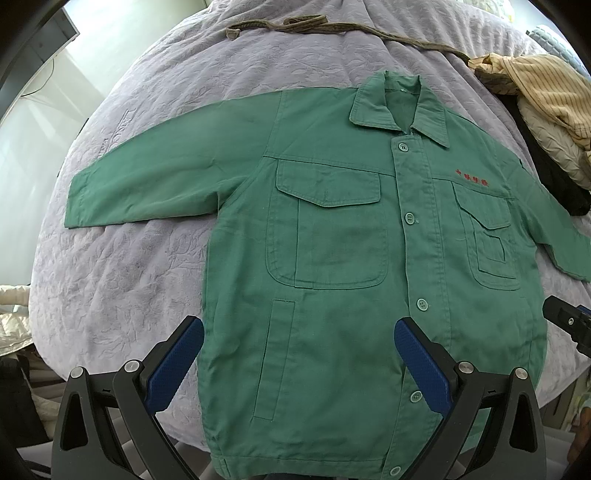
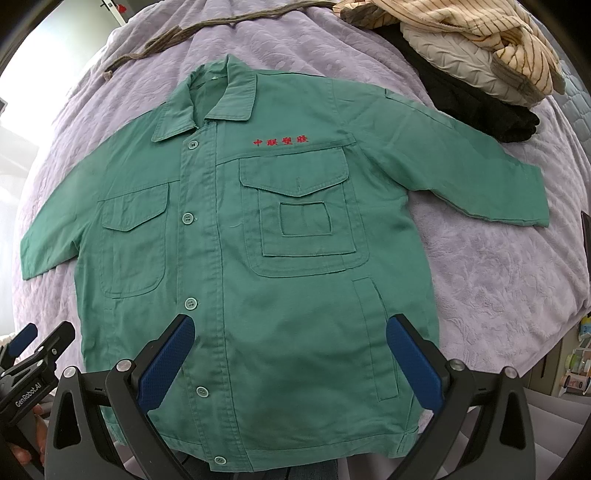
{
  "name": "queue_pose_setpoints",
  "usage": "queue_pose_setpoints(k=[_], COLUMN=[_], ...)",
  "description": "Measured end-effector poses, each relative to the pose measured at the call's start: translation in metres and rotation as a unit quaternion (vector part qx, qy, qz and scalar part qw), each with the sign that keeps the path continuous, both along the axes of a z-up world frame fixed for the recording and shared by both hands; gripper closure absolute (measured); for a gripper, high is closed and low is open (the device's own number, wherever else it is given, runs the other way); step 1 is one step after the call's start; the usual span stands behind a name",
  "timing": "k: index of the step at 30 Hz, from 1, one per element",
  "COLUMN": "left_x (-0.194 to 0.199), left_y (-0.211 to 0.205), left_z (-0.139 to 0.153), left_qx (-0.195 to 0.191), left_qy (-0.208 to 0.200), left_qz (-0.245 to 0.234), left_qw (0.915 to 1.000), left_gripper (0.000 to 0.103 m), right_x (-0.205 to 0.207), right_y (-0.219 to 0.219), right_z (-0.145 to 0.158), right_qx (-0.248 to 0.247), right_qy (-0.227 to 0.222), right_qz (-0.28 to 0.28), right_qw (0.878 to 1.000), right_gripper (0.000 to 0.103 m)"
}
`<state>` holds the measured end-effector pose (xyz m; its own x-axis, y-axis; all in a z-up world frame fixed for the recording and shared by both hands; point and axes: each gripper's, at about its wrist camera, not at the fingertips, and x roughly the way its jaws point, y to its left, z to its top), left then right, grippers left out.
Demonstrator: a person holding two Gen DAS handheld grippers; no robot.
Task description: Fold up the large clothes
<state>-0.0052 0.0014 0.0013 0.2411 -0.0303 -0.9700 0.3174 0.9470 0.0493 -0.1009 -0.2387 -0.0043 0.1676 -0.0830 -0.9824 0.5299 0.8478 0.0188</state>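
A green buttoned work jacket with red embroidered characters lies flat, front up, on a lilac bedspread, collar away from me and both sleeves spread out. It also shows in the right wrist view. My left gripper is open and empty above the jacket's lower left part near the hem. My right gripper is open and empty above the lower right part near the hem. The left gripper shows at the left edge of the right wrist view.
A pile of clothes lies at the far right of the bed: a striped yellow garment, a beige one and a black one. A brown cord lies across the far side. The bedspread drops off on both sides.
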Motion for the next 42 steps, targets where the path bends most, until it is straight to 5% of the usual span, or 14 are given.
queue_pose_setpoints(k=[24, 33, 42], left_x=[0.013, 0.078, 0.173], left_y=[0.030, 0.129, 0.264], left_z=[-0.010, -0.031, -0.086], left_qx=[-0.027, -0.091, -0.166], left_qy=[0.012, -0.012, -0.056], left_qz=[0.021, 0.106, 0.222], left_qw=[0.9994, 0.9901, 0.9592], left_gripper=[0.000, 0.000, 0.000], right_x=[0.025, 0.066, 0.101], right_y=[0.037, 0.125, 0.207], right_z=[-0.007, -0.024, -0.076], right_qx=[-0.001, 0.046, 0.155], right_qy=[0.013, -0.053, -0.039], right_qz=[0.036, 0.123, 0.173], right_qw=[0.999, 0.990, 0.972], right_gripper=[0.000, 0.000, 0.000])
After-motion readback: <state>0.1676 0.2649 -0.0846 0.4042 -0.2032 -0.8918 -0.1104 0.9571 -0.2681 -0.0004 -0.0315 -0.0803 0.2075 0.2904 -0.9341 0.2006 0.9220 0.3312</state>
